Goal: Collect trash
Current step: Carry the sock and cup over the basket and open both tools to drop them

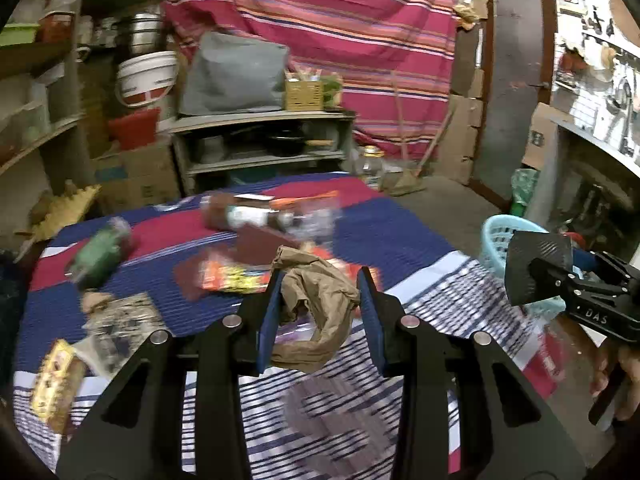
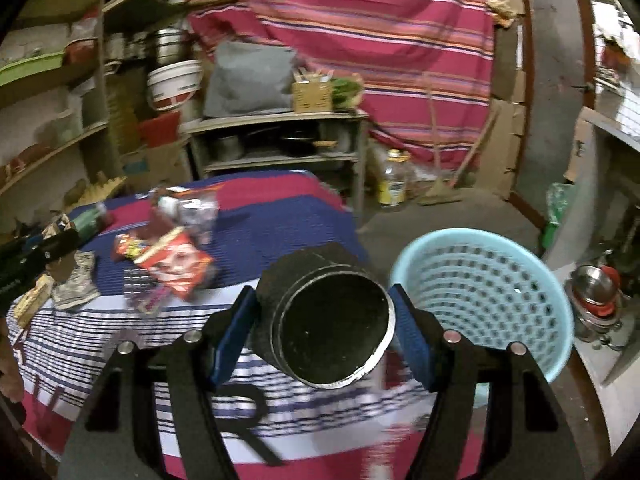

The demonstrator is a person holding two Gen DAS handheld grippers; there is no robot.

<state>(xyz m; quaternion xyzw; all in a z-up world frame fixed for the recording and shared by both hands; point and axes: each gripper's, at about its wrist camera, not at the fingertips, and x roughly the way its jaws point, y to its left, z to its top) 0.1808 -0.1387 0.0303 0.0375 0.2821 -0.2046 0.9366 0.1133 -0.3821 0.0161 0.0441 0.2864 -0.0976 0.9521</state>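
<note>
My left gripper [image 1: 319,284] is shut on a crumpled brown paper bag [image 1: 320,304], lifted above the striped cloth of the table [image 1: 400,240]. My right gripper [image 2: 322,300] is shut on a black cylindrical container [image 2: 328,320], its round end facing the camera. The right gripper with the black container [image 1: 536,268] also shows at the right of the left wrist view, in front of the light blue basket [image 1: 494,240]. That same basket [image 2: 480,292] stands on the floor just right of the table and of the held container. More trash lies on the cloth: a red wrapper [image 2: 176,266], a green bottle [image 1: 98,254], a brown bottle [image 1: 240,216].
A yellow packet [image 1: 54,380] and a grey crumpled wrapper [image 1: 116,320] lie near the table's left edge. Behind the table stands a grey shelf unit [image 1: 264,140] with pots, with wall shelves [image 1: 36,92] at left. A glass jar [image 2: 394,180] and a broom sit on the floor beyond.
</note>
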